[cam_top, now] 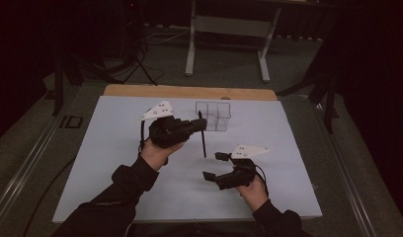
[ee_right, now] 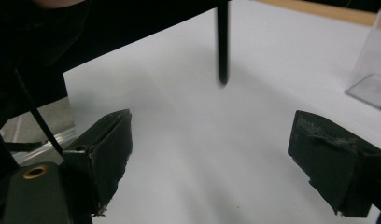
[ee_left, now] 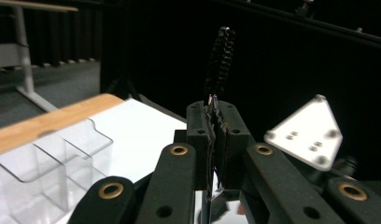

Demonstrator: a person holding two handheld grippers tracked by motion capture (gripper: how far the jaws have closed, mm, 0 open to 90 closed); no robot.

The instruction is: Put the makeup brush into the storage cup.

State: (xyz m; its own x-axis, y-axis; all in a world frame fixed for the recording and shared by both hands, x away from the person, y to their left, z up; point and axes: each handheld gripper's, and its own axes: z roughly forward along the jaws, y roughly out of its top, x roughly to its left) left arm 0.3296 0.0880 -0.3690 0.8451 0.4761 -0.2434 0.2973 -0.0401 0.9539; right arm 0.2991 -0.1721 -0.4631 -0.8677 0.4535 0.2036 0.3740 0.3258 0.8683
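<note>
The left gripper (cam_top: 198, 123) clamps a black brush (cam_top: 203, 139) not yet placed in the clear organizer (cam_top: 214, 115) at its one o'clock, while the right gripper (cam_top: 213, 166) waits wide open.

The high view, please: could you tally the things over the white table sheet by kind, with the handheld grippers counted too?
Grippers: 2 (left gripper, shut on the brush; right gripper, open)
Black bottle brush: 1
Clear compartment organiser: 1
Total: 4
</note>
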